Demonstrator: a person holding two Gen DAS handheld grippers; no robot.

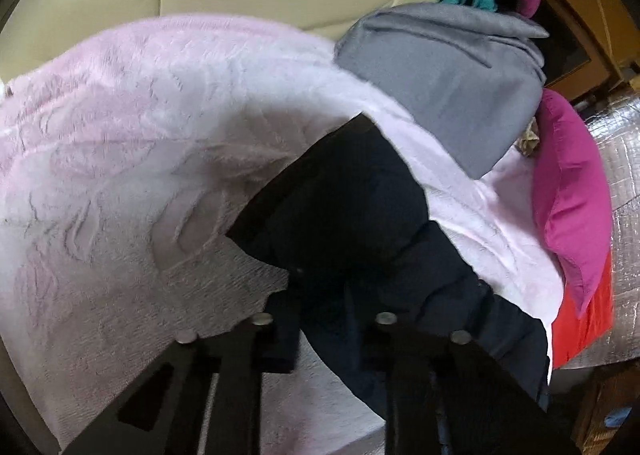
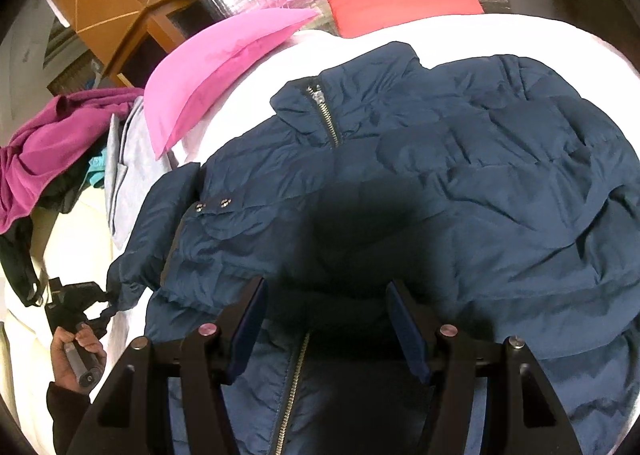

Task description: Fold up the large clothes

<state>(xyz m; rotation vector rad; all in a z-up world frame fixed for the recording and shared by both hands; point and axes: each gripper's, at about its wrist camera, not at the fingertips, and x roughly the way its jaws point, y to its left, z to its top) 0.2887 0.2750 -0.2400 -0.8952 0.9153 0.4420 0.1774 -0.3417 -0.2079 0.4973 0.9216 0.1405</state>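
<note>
The left gripper (image 2: 105,301) had its jaws pinched on the cuff of the sleeve (image 2: 148,231), drawn out to the side, while the right gripper (image 2: 326,315) hovered, jaws wide and empty, above the navy puffer jacket (image 2: 460,195), zipped and face-up on the pale pink blanket (image 1: 120,135). Sleeve-fold stage, I'd say; next the cuff needed carrying across the chest, right side pinning.
</note>
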